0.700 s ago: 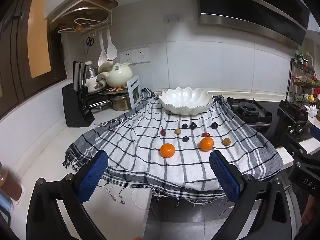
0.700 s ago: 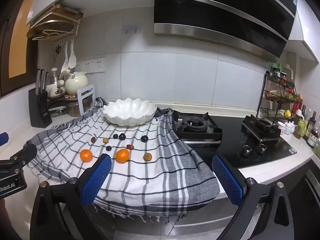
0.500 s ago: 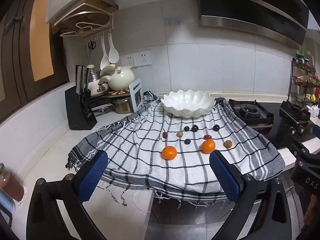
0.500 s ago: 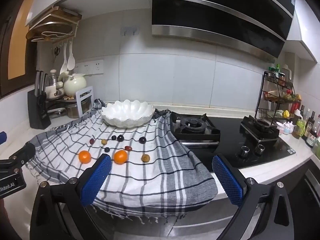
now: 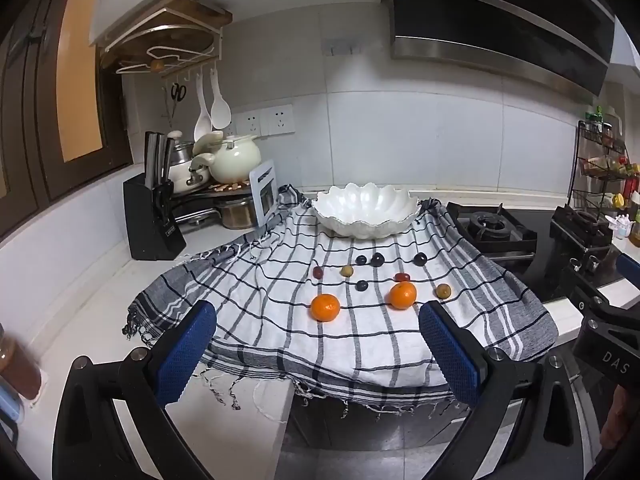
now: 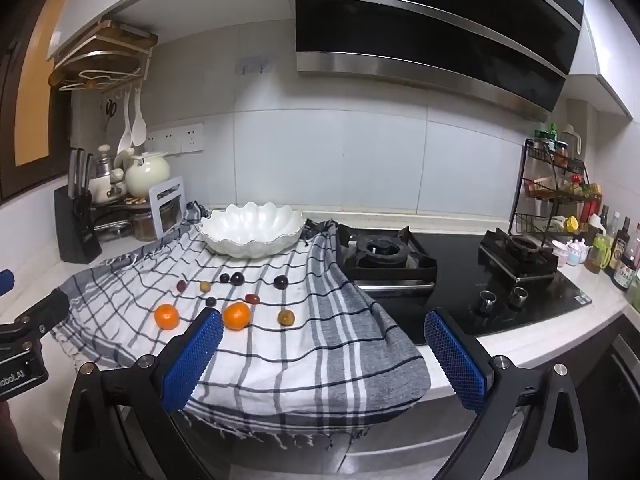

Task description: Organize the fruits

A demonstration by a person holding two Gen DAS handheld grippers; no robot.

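Observation:
Two oranges [image 5: 325,307] [image 5: 403,295] lie on a checked cloth [image 5: 280,320], with several small dark, red and yellowish fruits [image 5: 376,259] behind them. At the cloth's far end stands an empty white scalloped bowl [image 5: 366,210]. My left gripper [image 5: 318,350] hangs open in front of the counter edge, nothing between its blue pads. In the right wrist view my right gripper [image 6: 322,354] is open too, off the counter's front. There the oranges [image 6: 166,316] [image 6: 237,315] lie to its left and the bowl [image 6: 253,234] sits behind them.
A black knife block [image 5: 152,220], pots [image 5: 234,158] and a kettle crowd the left back corner. A gas hob [image 6: 384,256] with two burners lies right of the cloth. A spice rack [image 6: 560,188] and bottles [image 6: 622,248] stand at the far right.
Both views have drifted slightly back and up from the counter, so the cloth and fruit sit a little farther off. The jaws stay wide apart and the fruit has not moved.

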